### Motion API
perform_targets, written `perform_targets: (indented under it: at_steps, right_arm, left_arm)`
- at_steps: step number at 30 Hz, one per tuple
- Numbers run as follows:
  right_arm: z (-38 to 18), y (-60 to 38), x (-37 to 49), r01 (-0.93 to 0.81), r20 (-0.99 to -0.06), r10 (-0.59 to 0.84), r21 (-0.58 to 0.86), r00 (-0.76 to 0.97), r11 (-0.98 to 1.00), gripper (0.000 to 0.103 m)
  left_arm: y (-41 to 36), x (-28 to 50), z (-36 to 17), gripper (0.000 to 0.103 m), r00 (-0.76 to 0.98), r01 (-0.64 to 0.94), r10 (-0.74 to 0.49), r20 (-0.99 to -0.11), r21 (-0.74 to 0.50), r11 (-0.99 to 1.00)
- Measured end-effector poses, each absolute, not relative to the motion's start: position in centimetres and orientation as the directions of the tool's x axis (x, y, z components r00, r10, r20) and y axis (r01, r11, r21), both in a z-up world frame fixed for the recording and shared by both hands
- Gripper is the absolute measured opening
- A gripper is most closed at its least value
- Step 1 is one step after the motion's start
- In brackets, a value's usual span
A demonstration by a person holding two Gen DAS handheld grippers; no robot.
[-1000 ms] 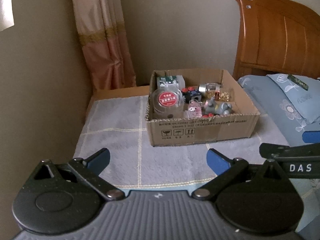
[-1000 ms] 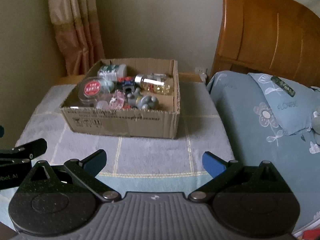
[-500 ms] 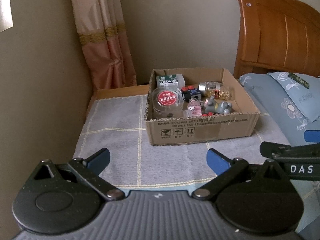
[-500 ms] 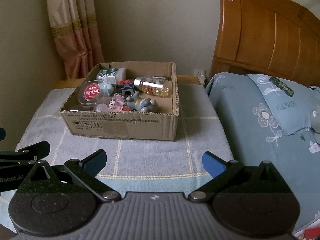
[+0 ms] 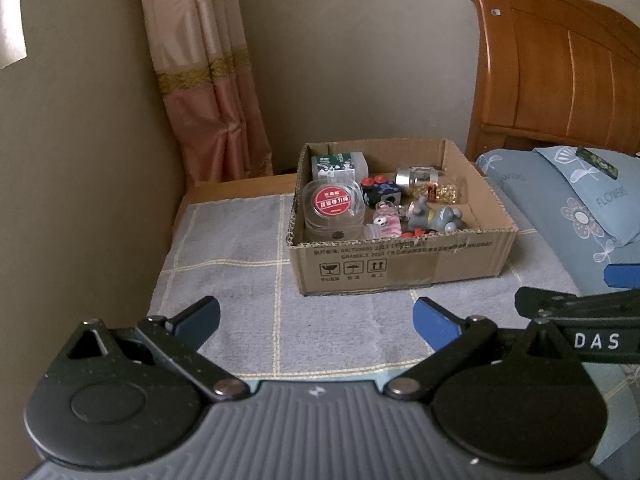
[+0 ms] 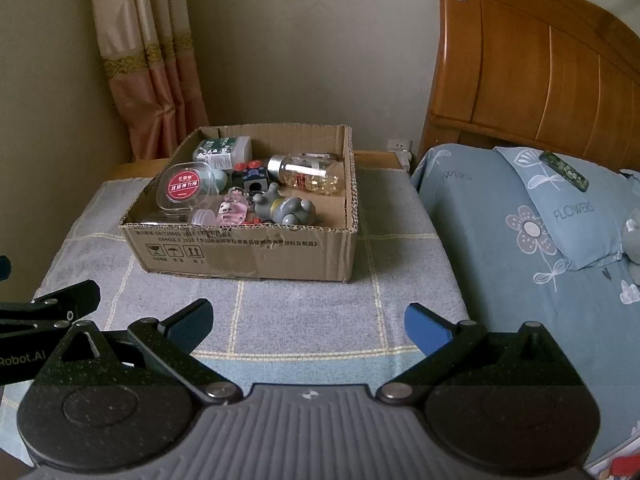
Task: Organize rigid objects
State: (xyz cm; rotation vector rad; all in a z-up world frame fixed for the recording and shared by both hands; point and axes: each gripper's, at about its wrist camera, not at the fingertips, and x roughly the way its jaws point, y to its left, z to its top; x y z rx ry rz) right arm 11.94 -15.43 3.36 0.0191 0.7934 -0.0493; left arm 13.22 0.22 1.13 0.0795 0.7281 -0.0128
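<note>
Left wrist view first: the cardboard box (image 5: 400, 268) is seen on the grey checked cloth (image 5: 224, 248), straight ahead of the left gripper (image 5: 316, 314) and a little to its right, with bare cloth between them. The left gripper's two blue fingers are spread wide apart and nothing is held between them. In the right wrist view the same box (image 6: 248, 252) is seen ahead and to the left of the right gripper (image 6: 308, 320), whose fingers are also wide apart with nothing held. Both grippers are kept near the front edge of the cloth, side by side, and neither looks clearly closer to the box. All the small hard things that can be seen are lying inside the box: a round clear case with a red label (image 5: 334, 204) at the near left, a green and white tub (image 5: 340, 165) at the far left, a dark cube with red knobs (image 5: 380, 192) in the middle, a grey animal toy (image 5: 434, 218) at the near right, a small pink toy (image 5: 386, 222) just left of it, and a glass bottle of gold beads (image 6: 308, 170) at the far right. The bottle is lying on its side, with its long way running left to right and its silver cap to the left. No loose thing is seen on the cloth outside the box. So the things may be already packed away, or may be waiting to be taken out and sorted; it cannot be told which.
</note>
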Motion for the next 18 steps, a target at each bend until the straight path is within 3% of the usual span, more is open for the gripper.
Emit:
perform_targets:
  at_steps: [18]
  right_arm:
    - [3.35,-15.37,11.98,0.05,-0.713,-0.037,-0.003,0.7,0.999,0.103]
  left_arm:
    - [0.18,13.18,1.23,0.102,0.746,0.035,0.021,-0.665,0.071,0.997]
